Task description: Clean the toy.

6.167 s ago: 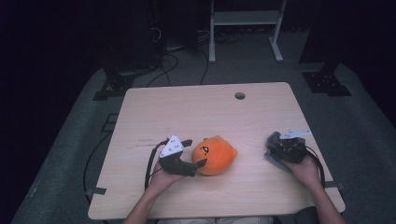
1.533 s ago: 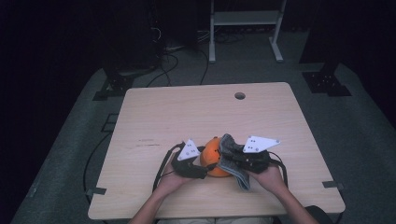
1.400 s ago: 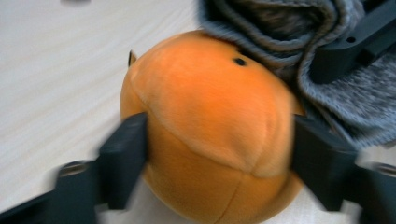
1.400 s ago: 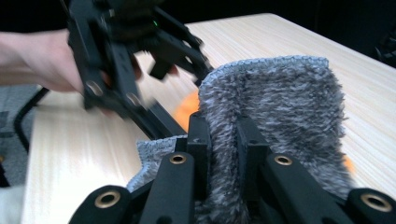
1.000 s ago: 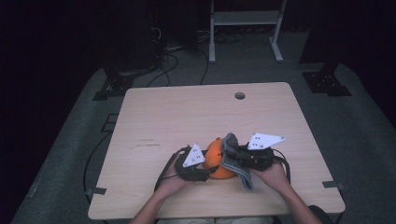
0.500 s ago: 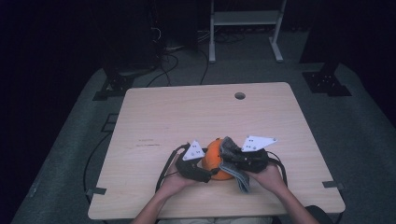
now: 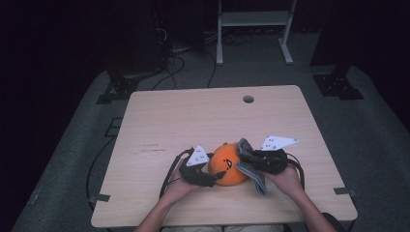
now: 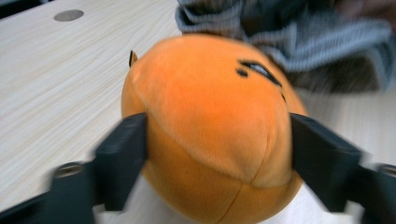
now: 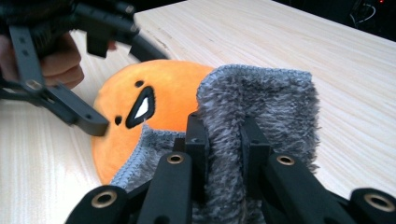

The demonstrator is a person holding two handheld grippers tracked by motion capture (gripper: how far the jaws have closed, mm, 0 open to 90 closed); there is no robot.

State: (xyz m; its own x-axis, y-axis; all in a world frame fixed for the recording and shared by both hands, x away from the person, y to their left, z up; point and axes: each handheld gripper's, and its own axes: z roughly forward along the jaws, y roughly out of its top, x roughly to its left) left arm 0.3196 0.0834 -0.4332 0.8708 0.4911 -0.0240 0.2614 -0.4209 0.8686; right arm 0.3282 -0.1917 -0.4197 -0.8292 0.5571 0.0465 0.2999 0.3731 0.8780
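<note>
Orange plush toy [image 7: 228, 165]: on pale wood table [image 7: 193, 121], near front edge, centre. Left gripper [image 7: 211, 177]: jaws just opened, wide apart, flanking plush. Right gripper [image 7: 247, 158]: jaws clamped together on grey fuzzy cloth [image 9: 261, 107], touching plush. Table: round hole [image 7: 248, 99] near far edge. Room: dark, grey carpet [image 7: 72, 159], floor cables [image 7: 181, 58], white stand [image 7: 251, 19] behind.

Both forearms enter from the bottom edge of the high view, converging at lower centre. Left gripper [image 7: 218, 177], left of centre, points right; its jaws stand wide, one on each flank of the orange plush [image 8: 210, 135]. Right gripper [image 7: 245, 159], right of centre, points left; jaws pinched onto the grey cloth [image 9: 261, 121].
</note>
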